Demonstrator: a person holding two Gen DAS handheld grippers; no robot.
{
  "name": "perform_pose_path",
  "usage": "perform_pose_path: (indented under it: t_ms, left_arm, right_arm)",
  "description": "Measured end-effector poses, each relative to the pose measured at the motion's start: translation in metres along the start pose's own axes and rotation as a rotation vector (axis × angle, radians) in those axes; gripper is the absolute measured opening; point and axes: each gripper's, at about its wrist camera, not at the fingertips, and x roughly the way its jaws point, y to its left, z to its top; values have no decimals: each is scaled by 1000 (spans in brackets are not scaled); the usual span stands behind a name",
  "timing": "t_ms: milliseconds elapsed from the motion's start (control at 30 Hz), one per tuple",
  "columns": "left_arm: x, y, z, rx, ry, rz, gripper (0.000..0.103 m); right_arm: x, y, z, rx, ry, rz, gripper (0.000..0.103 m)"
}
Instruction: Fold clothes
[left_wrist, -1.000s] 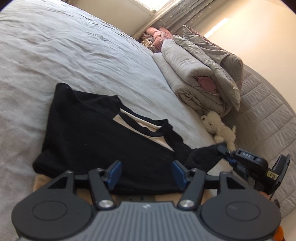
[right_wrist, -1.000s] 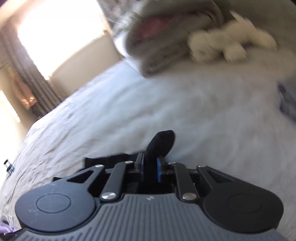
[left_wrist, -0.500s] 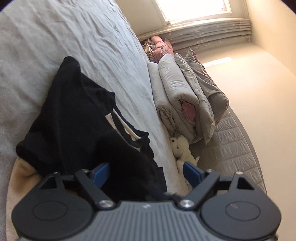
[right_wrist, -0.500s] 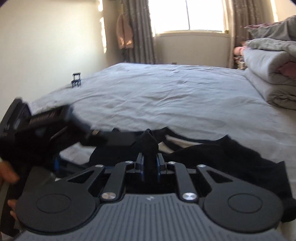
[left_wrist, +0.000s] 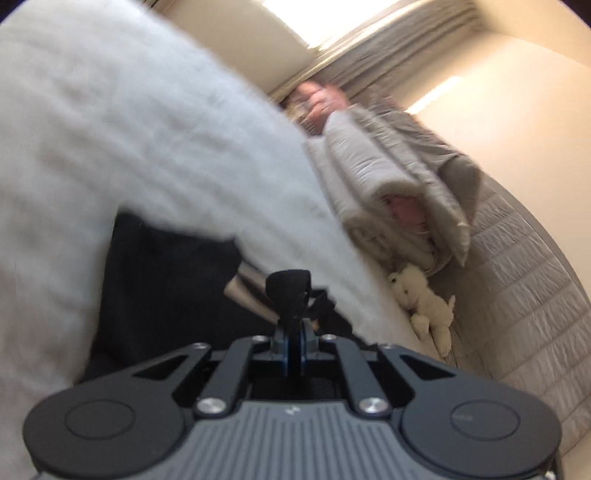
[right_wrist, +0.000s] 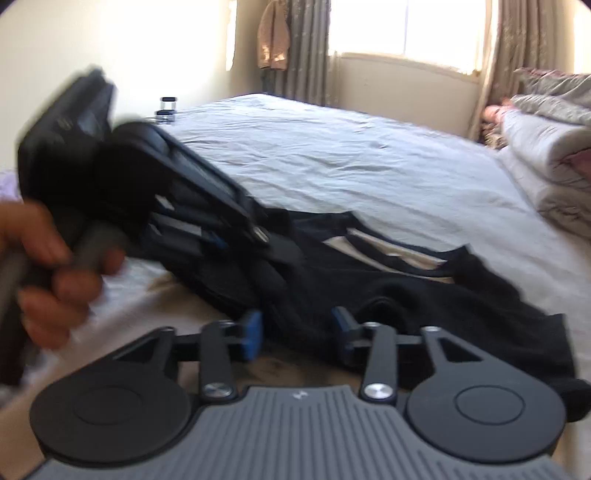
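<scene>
Clearly the black garment (right_wrist: 424, 295) is light and limp; grip its doubled hem edge at 6 o'clock. Left gripper (left_wrist: 291, 325) is clamped on a pinch of it, while the right gripper (right_wrist: 297, 332) is opening, with cloth loose between its jaws.

Daylight from a blown-out window (right_wrist: 413, 29) at the upper right floods both fisheye views; motion blur smears the bed (left_wrist: 129, 140), corners vignette dark.

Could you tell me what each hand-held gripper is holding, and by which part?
The left hand-held gripper is shut on a bunched fold of the black T-shirt; which part is unclear. The right hand-held gripper is opening, pads off the cloth.
</scene>
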Motion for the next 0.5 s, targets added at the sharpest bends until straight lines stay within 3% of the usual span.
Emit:
perform_pose_path:
  t_ms: [100, 200, 333, 500]
  left_arm:
    - [-11, -2, 14, 74, -31, 21, 5]
    - [-14, 16, 20, 86, -41, 122, 5]
    - [-11, 58, 26, -1, -19, 200, 6]
    - [-11, 78, 16, -64, 21, 216, 22]
  right_arm:
    - [-5, -25, -4, 8, 6, -88, 50]
    - [-9, -46, -9, 40, 34, -138, 50]
    - [-11, -67, -13, 68, 61, -189, 51]
    - [-9, -86, -14, 134, 74, -224, 53]
